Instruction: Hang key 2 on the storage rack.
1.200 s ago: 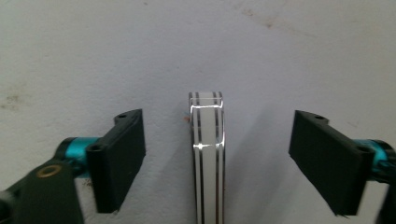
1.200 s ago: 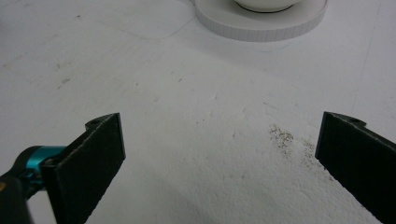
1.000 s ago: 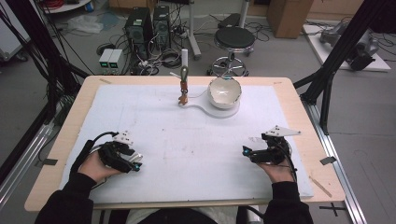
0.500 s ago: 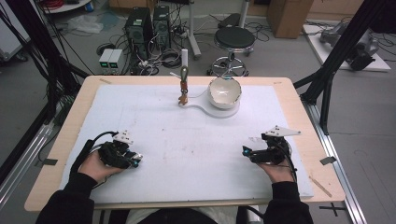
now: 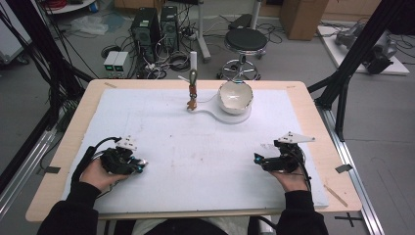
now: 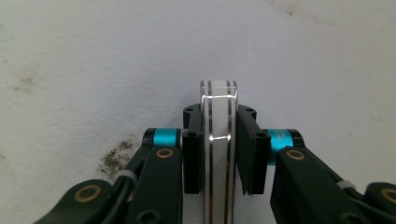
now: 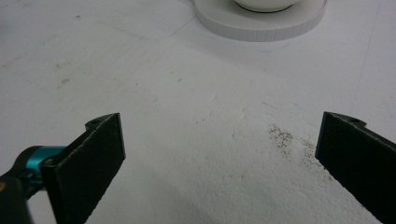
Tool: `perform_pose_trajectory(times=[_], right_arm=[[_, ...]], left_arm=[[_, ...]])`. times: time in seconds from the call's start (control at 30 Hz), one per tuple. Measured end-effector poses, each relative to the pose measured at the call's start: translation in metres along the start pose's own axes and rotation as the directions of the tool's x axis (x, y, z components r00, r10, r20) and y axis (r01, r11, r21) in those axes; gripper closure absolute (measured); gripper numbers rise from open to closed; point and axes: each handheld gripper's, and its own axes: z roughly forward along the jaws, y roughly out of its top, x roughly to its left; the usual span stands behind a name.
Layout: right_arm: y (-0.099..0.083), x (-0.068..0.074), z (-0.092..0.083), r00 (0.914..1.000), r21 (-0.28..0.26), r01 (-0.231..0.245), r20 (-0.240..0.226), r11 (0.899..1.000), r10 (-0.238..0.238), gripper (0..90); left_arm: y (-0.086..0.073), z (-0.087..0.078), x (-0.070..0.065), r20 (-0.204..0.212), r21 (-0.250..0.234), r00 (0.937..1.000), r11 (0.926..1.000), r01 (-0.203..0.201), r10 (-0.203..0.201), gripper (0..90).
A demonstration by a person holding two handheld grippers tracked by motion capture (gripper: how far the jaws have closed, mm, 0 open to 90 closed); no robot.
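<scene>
Between the left gripper's (image 6: 219, 154) clamped jaws stands a clear striped block (image 6: 218, 140); right gripper's (image 7: 219, 158) jaws gape.

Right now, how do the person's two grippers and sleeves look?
Both are black handheld tools. The left gripper has black link arms with brass-coloured rivets, teal collars and flat black jaws. The right gripper has the same textured black jaws and a teal collar. Each carries a grey three-cornered plate and a black cable. The sleeves are black.

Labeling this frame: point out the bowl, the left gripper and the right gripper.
bowl (image 5: 235, 96): high view, inner wall.
left gripper (image 6: 219, 135): left gripper view, between the fingertips, shut on a clear slab.
right gripper (image 7: 219, 158): right gripper view, gap between the open jaws.
</scene>
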Motion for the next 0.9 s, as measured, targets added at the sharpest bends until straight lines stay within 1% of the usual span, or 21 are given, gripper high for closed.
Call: perform_pose_trajectory(times=[0.03,0.1,0.2,0.27,0.33,0.37,0.47,0.57,0.73,0.9], right_arm=[[0.000,0.000,0.000,1.0000,0.000,0.000,0.000,1.000,0.000,0.6],[0.000,0.000,0.000,1.0000,0.002,0.000,0.000,1.000,0.000,0.6],[0.000,0.000,0.001,1.0000,0.006,0.002,-0.001,1.000,-0.002,0.6],[0.000,0.000,0.001,1.0000,0.006,0.004,-0.001,1.000,-0.004,0.6],[0.000,0.000,0.001,1.0000,0.006,0.005,-0.002,1.000,-0.005,0.6],[0.000,0.000,0.001,1.0000,0.006,0.005,-0.002,1.000,-0.005,0.6],[0.000,0.001,0.001,1.0000,0.007,0.002,-0.003,1.000,-0.002,0.6],[0.000,0.001,0.001,1.0000,0.008,0.001,-0.003,1.000,-0.001,0.6],[0.000,0.000,0.001,1.0000,0.008,0.003,-0.003,1.000,-0.003,0.6],[0.000,0.001,0.002,1.0000,0.014,0.006,-0.001,1.000,-0.006,0.6]], left_arm=[[0.000,-0.002,0.000,-0.009,-0.009,1.0000,1.0000,0.002,-0.002,73.9],[0.002,-0.006,0.002,-0.007,-0.005,0.9999,0.9999,0.009,-0.009,73.9],[0.005,-0.011,0.003,-0.012,-0.007,0.9999,1.0000,0.005,-0.005,73.9],[0.011,-0.020,0.003,-0.029,-0.011,0.9995,0.9999,-0.007,0.006,74.0],[0.016,-0.028,0.004,-0.039,-0.027,0.9991,0.9995,-0.016,0.015,74.0],[0.018,-0.032,0.004,-0.051,-0.031,0.9985,0.9993,-0.020,0.018,74.0],[0.024,-0.044,0.008,-0.063,-0.054,0.9979,0.9984,-0.018,0.015,74.0],[0.029,-0.053,0.012,-0.075,-0.061,0.9970,0.9979,-0.023,0.018,74.0],[0.036,-0.063,0.016,-0.090,-0.070,0.9957,0.9971,-0.029,0.023,74.0],[0.043,-0.066,0.023,-0.103,-0.059,0.9945,0.9979,-0.026,0.019,74.0]])
